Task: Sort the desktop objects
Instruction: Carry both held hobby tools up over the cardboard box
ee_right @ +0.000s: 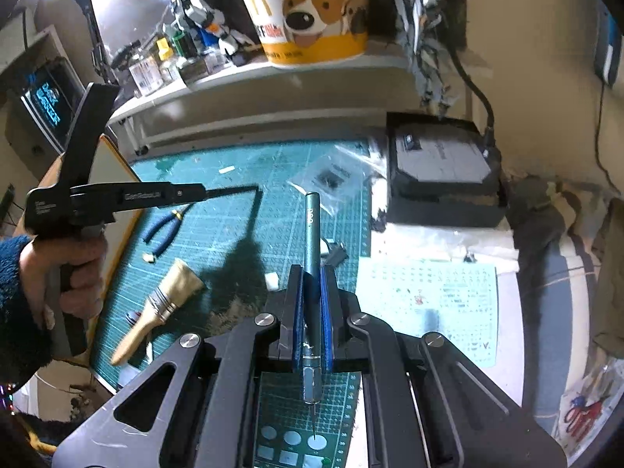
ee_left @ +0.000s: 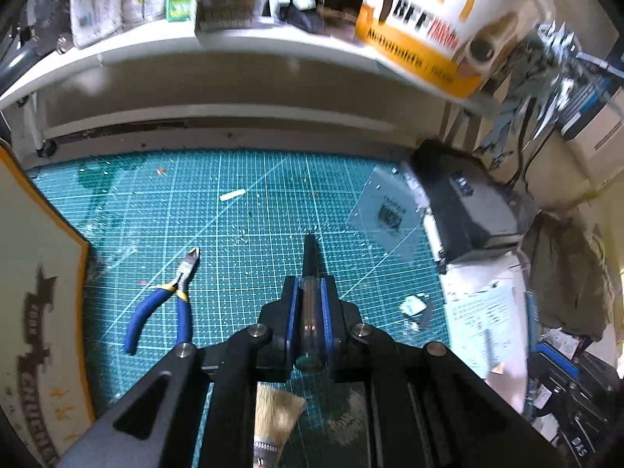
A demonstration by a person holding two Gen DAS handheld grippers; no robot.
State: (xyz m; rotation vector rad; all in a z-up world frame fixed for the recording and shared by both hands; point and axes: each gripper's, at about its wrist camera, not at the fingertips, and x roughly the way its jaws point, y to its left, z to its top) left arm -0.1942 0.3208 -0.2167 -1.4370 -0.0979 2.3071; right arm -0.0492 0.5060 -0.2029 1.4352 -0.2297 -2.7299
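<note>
My left gripper (ee_left: 311,292) is shut on a pen-like tool with a clear barrel and black cap (ee_left: 310,261), held above the green cutting mat (ee_left: 241,234). My right gripper (ee_right: 312,284) is shut on a teal hobby knife (ee_right: 312,234), blade end pointing back toward the camera. Blue-handled nippers (ee_left: 171,300) lie on the mat left of the left gripper; they also show in the right wrist view (ee_right: 167,222). A flat paintbrush (ee_right: 156,308) lies on the mat near its front left edge, its bristles showing under the left gripper (ee_left: 277,409). The left gripper's body (ee_right: 117,195) shows in the right wrist view.
A black box (ee_left: 468,210) stands at the mat's right edge, also in the right view (ee_right: 440,167). A clear plastic bag (ee_right: 331,175) and a decal sheet (ee_right: 433,304) lie nearby. A shelf (ee_left: 195,46) with bottles, model figures and a McDonald's bucket (ee_right: 308,11) runs along the back.
</note>
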